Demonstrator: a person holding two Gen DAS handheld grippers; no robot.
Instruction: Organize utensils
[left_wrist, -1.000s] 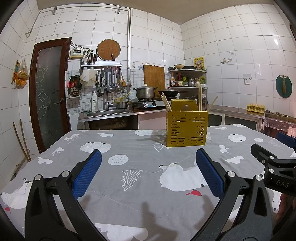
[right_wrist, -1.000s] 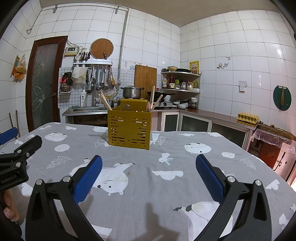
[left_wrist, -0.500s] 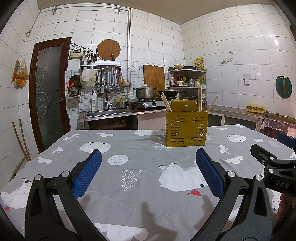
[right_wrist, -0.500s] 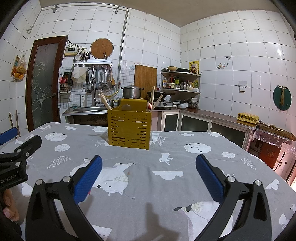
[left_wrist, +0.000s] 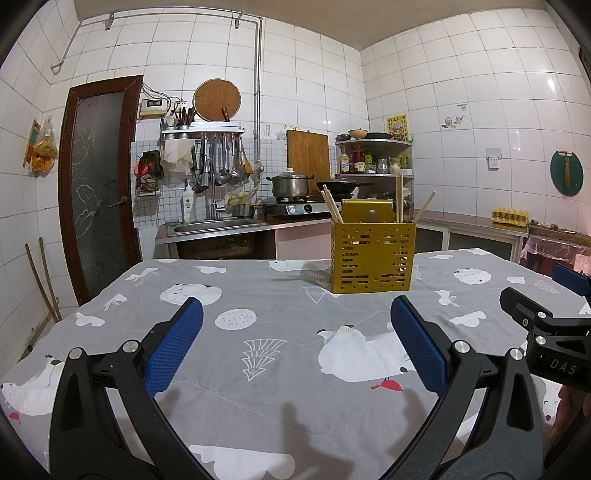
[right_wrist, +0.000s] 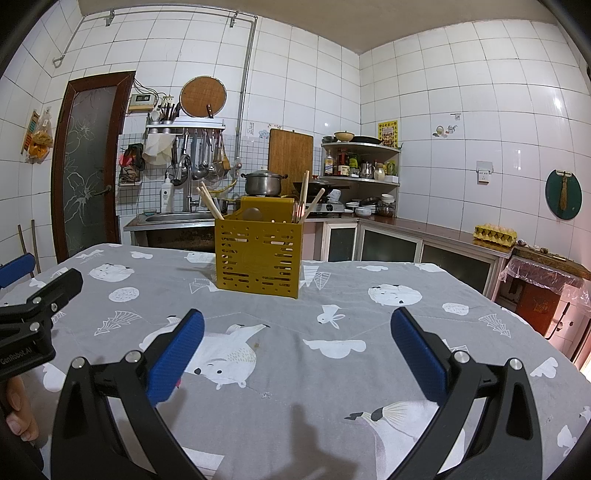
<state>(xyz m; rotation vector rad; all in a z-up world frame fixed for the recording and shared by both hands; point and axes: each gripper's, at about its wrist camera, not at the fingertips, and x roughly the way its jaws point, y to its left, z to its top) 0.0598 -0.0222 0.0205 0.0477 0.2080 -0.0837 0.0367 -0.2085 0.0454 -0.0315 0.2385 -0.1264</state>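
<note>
1. We see a mustard-yellow utensil caddy (left_wrist: 371, 258) standing upright on the bench (left_wrist: 280, 332), a boxy holder of rigid sheet with rows of small slots punched through its walls.
2. Pale wooden chopsticks (left_wrist: 332, 208) lean out of the caddy's left corner, and more chopsticks (left_wrist: 399, 199) rise from its right side, slim and straight; a rounded spoon-like shape sits against the taller back panel, too dim for us to name.
3. The bench is covered by a soft grey cloth (right_wrist: 280, 369) printed with white polar bears, clouds and birds, lying slightly wrinkled.
4. Our left tongs (left_wrist: 295, 347) are spread wide, their black angular arms ending in blue ribbed pads (left_wrist: 173, 347); nothing lies between the pads and they touch nothing, hovering over the cloth well short of the caddy.
5. Our right tongs (right_wrist: 297, 350) are likewise spread wide and carry nothing, with the same blue textured pads (right_wrist: 417, 354) above the cloth and the caddy (right_wrist: 258, 254) ahead, a little left of centre.
6. Each view catches the other tool at its edge: the right tongs at the right of the left view, the left tongs at the left of the right view.
7. Behind the bench, glossy white tiles line the walls, and a steel pot (left_wrist: 290, 184) sits on the stove.
</note>
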